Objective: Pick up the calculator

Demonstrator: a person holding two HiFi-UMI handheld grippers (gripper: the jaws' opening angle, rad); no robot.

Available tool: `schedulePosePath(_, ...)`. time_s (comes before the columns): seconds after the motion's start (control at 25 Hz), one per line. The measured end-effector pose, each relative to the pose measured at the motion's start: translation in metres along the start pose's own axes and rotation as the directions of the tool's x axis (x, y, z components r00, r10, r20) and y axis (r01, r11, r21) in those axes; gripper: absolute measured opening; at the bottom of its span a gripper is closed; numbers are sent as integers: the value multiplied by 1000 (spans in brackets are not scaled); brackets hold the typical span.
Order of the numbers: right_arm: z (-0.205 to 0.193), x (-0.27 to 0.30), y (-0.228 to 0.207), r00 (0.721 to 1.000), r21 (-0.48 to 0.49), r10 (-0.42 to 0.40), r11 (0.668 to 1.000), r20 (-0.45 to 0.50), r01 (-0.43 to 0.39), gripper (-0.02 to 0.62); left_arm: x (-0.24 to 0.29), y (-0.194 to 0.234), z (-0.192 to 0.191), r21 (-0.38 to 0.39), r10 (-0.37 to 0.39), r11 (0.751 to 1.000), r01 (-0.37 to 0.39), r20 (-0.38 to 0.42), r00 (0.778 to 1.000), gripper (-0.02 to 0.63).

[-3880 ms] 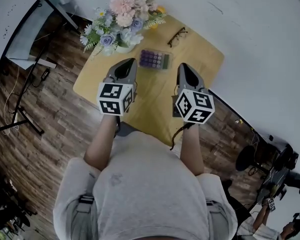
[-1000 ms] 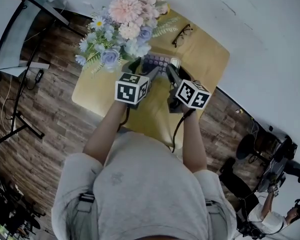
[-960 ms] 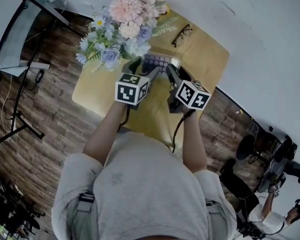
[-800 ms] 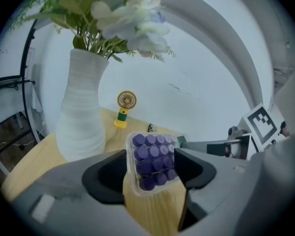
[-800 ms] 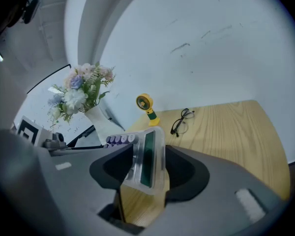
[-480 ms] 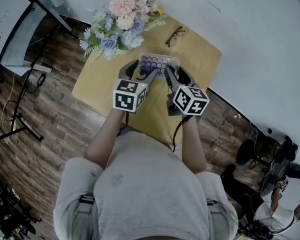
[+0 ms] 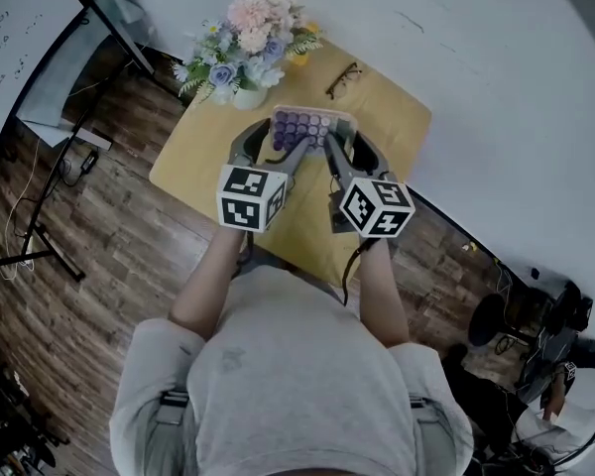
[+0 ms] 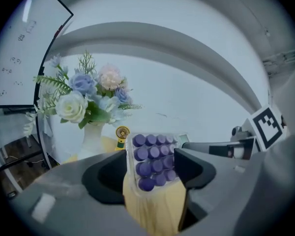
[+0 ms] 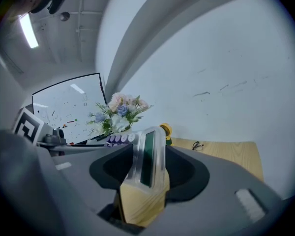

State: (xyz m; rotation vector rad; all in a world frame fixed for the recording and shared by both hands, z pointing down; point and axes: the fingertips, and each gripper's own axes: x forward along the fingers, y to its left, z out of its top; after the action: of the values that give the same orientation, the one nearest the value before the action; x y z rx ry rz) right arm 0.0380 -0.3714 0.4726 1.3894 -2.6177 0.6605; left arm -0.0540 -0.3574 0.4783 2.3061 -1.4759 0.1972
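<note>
1. Both grippers have hold of the calculator (image 7: 307, 125). The left gripper (image 7: 276, 145) is clamped on the purple keypad end, its jaws standing fairly wide with the pads pressed against the casing on either side.
2. The right gripper (image 7: 349, 148) grips the display end in the same way, its jaws spread by the width of the body and the green screen showing between them.
3. The calculator hangs between the two grippers over the far half of the table (image 7: 203, 157), just in front of the flowers (image 7: 253, 23), with the glasses (image 7: 342, 75) beyond it to the right.
4. In both gripper views the calculator stands out against the wall, not the tabletop, so it is probably clear of the table. The head view looks straight down and shows no gap, so this is a judgement.
5. The reach and the grasp are done, and the lift appears to be done too. Little seems left beyond keeping the two grips even so the calculator does not twist or slip.
</note>
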Motion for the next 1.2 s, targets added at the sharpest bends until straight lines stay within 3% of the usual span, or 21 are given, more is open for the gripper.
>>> schedulePosePath(0.6,50,-56,44,986,-130,68,990,154,-48,198,-60,-37,52,83,24,996,-39,173,985,305)
schedulePosePath(1.2,90,-117,66,951,-227,109,973,289,-42,198,-103,-85,90,141,-2,989,-44,310,951,305)
